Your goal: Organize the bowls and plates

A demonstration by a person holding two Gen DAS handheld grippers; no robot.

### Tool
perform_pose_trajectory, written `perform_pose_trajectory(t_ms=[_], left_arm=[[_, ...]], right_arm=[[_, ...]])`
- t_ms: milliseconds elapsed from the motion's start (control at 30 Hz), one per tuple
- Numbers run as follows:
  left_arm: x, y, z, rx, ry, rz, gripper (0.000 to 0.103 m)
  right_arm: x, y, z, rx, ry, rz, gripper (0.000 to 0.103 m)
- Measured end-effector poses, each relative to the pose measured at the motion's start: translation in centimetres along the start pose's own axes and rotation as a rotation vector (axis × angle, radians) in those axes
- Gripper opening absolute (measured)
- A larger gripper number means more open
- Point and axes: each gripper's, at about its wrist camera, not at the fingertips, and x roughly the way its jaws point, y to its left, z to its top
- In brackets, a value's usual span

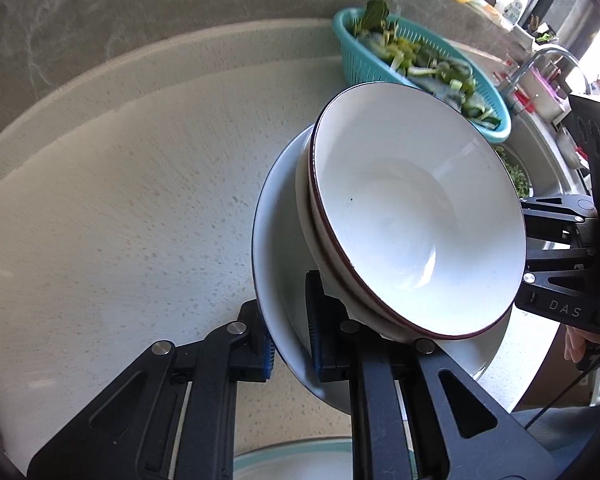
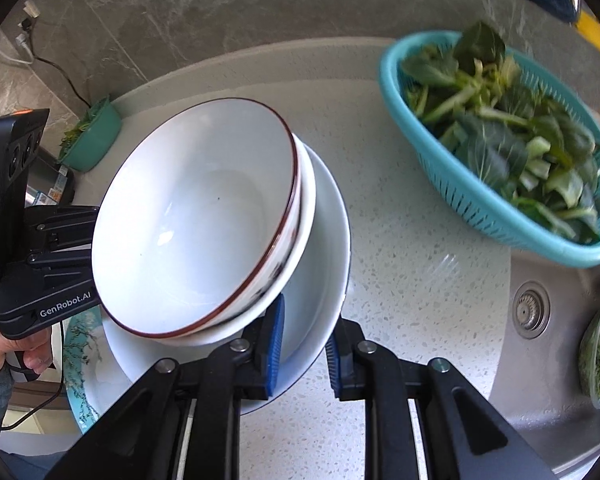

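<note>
The stack was up off the counter (image 1: 120, 200) and the plate (image 1: 276, 248) was the thing to watch, so everything here is placed against it.

Left of the plate, the left gripper (image 1: 292, 340) was clenched on the plate's rim, one blue pad under it and one inside, and that looked like the reason the stack could ride tilted without sliding. Under that gripper, near the bottom edge, a sliver of a teal-rimmed dish (image 1: 292, 456) showed on the counter.

On the plate sat two nested bowls; the top bowl (image 1: 412, 208), white with a dark red rim, leaned over with its mouth turned up and sideways. I judged they were being carried as one load, saving trips.

At the plate's far rim, the right gripper (image 2: 302, 344) straddled the edge with a pad each side. The inner pad lay against the plate; a gap showed at the outer one, so I couldn't tell whether it was truly gripping. Two holds on opposite rims made sense for a heavy, top-loaded plate.

Right of the plate, beyond it, the basket (image 2: 500, 152) of greens sat on the counter beside the sink (image 2: 540, 320), well apart from the stack.
</note>
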Motion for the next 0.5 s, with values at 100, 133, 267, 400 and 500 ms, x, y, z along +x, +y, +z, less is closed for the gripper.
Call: perform_pose_trajectory(t_ms=[100,133,267,400,500], left_arm=[[-2.5,-0.1,0.2,-0.012,-0.027,0.019,0.011],[-3.2,-0.1,0.0,-0.018,-0.036,0.026,0.011],[-6.6,-0.2,-1.0,-0.053,-0.068,0.06,0.011],[-9.9,0.2,-3.6,-0.107,-0.087,0.104,0.011],[-12.1,0.7,-6.1,-0.159,-0.094,0.136,0.011]], right_arm=[[-1.2,0.8,0.4,-0.027,-0.016,0.005,0.021],[-1.6,1.1,0.5,-0.038,-0.02,0.008,0.021],[-3.2,2.8,0.8,-0.093,-0.035,0.026,0.021],[-4.4,5.1,0.8,-0.165,-0.036,0.065,0.021],[-4.8,7.0,0.5,-0.219,-0.027,0.108,0.021]])
